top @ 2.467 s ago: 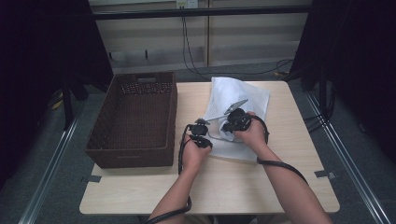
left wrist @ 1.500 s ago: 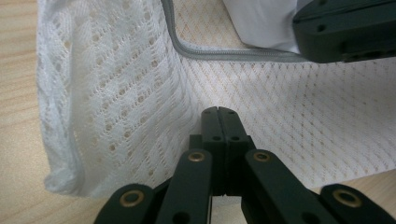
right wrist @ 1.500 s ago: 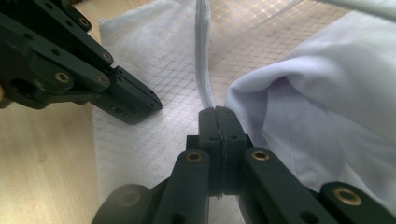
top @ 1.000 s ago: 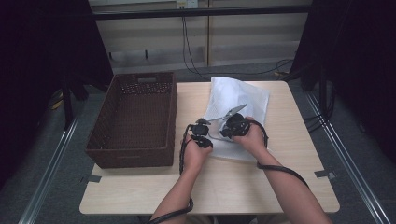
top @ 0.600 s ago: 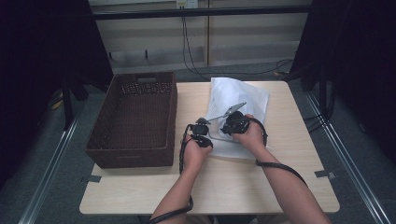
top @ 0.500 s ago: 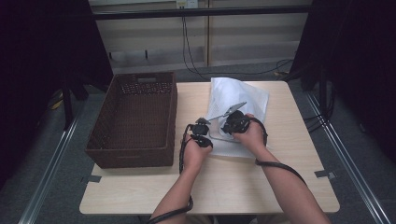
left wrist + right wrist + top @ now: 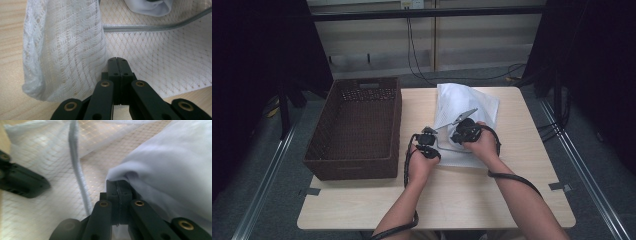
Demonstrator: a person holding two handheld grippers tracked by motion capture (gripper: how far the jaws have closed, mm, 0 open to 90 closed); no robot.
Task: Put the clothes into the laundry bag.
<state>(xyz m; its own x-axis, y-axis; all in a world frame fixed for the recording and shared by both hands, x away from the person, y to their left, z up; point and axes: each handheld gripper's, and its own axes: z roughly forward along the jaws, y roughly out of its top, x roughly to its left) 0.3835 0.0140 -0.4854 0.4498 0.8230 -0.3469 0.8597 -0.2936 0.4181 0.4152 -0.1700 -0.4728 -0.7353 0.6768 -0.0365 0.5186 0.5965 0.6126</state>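
Observation:
A white mesh bag [image 7: 472,102] lies on the table's far middle, its grey zipper [image 7: 155,28] running across the netting. My left gripper [image 7: 428,138] sits at the bag's near left corner; its jaws [image 7: 116,60] are shut, pinching a raised fold of the mesh [image 7: 62,50]. My right gripper [image 7: 463,132] is just to the right, over the bag. Its jaws [image 7: 119,185] are shut on a fold of smooth white cloth [image 7: 170,162] that lies on the mesh beside the zipper [image 7: 77,170]. The left gripper's black jaw [image 7: 22,182] is in the right gripper view.
A dark brown wicker basket [image 7: 394,125] stands on the table's left side, close to my left hand. Bare wooden tabletop [image 7: 462,195] stretches toward the near edge. Black cables trail from both grippers along the forearms.

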